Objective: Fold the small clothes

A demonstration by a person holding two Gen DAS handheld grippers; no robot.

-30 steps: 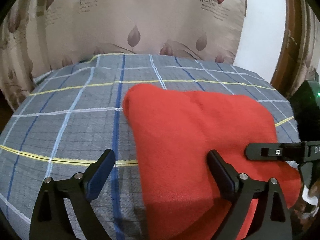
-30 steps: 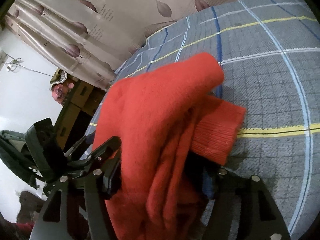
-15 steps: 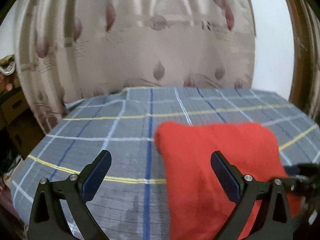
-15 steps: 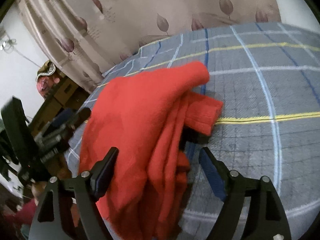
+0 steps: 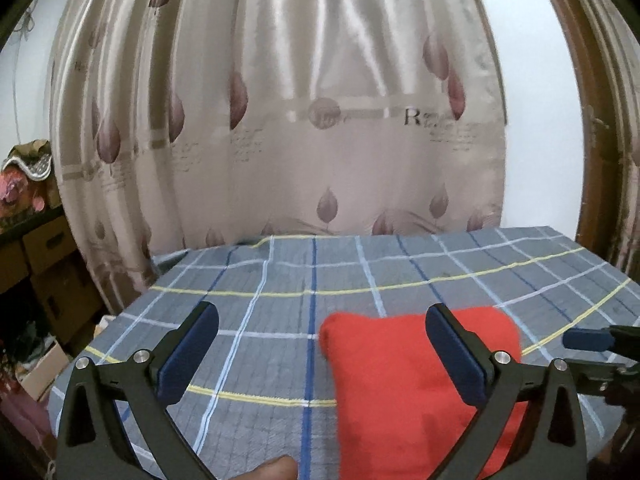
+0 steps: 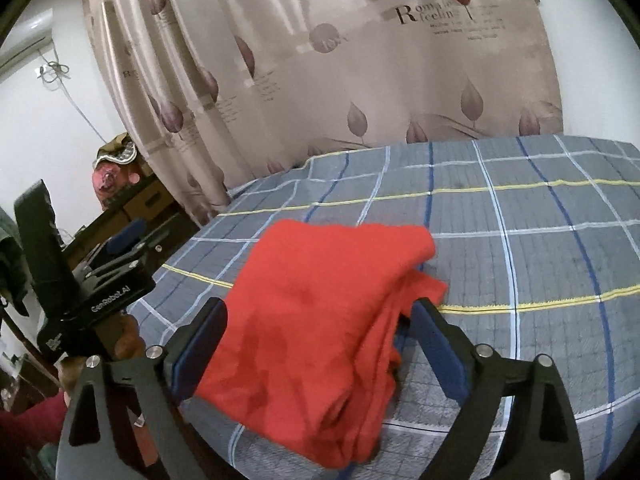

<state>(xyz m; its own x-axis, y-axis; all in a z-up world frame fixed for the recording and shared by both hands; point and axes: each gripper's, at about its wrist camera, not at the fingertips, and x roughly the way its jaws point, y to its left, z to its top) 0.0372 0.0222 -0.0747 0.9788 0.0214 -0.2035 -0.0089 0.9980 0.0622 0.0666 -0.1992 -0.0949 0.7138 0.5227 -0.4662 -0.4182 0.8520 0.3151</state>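
A folded red knit garment (image 5: 404, 376) lies on the grey plaid cloth (image 5: 280, 312) near the table's front edge. In the right wrist view the garment (image 6: 316, 312) shows as a layered stack with a ribbed cuff sticking out on its right. My left gripper (image 5: 320, 344) is open and empty, pulled back above the table with its right finger over the garment. My right gripper (image 6: 320, 340) is open, its fingers either side of the garment's near end, not pinching it. The left gripper (image 6: 120, 252) also shows at the left of the right wrist view.
A beige curtain with leaf prints (image 5: 300, 120) hangs behind the table. Cardboard boxes (image 5: 44, 248) and clutter stand at the left. A brown door frame (image 5: 600, 120) is at the right. The table's left edge (image 6: 168, 264) drops off near the left gripper.
Both grippers have drawn back and up from the garment. The right gripper, closed on the red cloth a second ago, has opened and let it go. The garment now rests folded on the table.
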